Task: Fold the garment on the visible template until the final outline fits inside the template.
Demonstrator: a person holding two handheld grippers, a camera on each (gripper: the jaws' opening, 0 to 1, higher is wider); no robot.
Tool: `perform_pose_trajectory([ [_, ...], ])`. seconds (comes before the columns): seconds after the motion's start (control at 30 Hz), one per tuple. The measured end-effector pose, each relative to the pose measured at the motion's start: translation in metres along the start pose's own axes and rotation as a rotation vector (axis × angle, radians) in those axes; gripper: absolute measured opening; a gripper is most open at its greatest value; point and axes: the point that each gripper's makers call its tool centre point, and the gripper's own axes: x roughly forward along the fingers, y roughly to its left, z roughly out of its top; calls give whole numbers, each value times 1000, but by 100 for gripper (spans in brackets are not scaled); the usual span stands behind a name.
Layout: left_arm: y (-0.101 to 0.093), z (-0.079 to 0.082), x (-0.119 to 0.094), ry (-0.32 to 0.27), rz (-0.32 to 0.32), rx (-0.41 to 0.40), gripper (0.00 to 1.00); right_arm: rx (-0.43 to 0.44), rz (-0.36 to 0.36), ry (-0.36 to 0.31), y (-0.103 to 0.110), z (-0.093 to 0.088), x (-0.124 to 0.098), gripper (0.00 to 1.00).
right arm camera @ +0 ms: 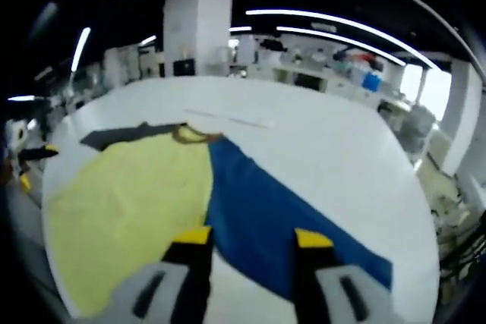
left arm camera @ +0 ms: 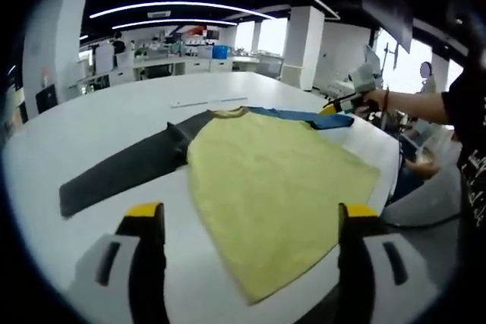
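A yellow garment (left arm camera: 266, 187) lies flat on the white table (left arm camera: 99, 127), its collar (left arm camera: 228, 113) at the far end. A dark grey strip (left arm camera: 121, 172) runs out from the collar to the left and a blue strip (left arm camera: 304, 117) to the right; I cannot tell whether they are sleeves or the template. My left gripper (left arm camera: 250, 214) hangs open over the garment's near hem. In the right gripper view the yellow garment (right arm camera: 129, 202) lies at left. My right gripper (right arm camera: 253, 239) stands open just above the blue strip (right arm camera: 273, 218). A hand holds the right gripper (left arm camera: 339, 108) at the blue strip's end.
A person (left arm camera: 456, 134) stands at the table's right edge. A thin pale line (left arm camera: 209, 102) marks the table beyond the collar. Benches, pillars (right arm camera: 196, 28) and shelves stand far behind. The left gripper (right arm camera: 30, 155) shows at the left edge of the right gripper view.
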Motion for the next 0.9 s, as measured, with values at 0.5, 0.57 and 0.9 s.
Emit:
perform_pose_trajectory([
  [0.5, -4, 0, 4, 9, -7, 14, 99, 138, -218, 22, -79, -40, -45, 61],
  [0.57, -5, -2, 5, 15, -11, 11, 99, 180, -260, 22, -90, -45, -49, 61],
  [0.9, -13, -3, 6, 32, -22, 16, 97, 332, -356, 25, -126, -66, -50, 47],
])
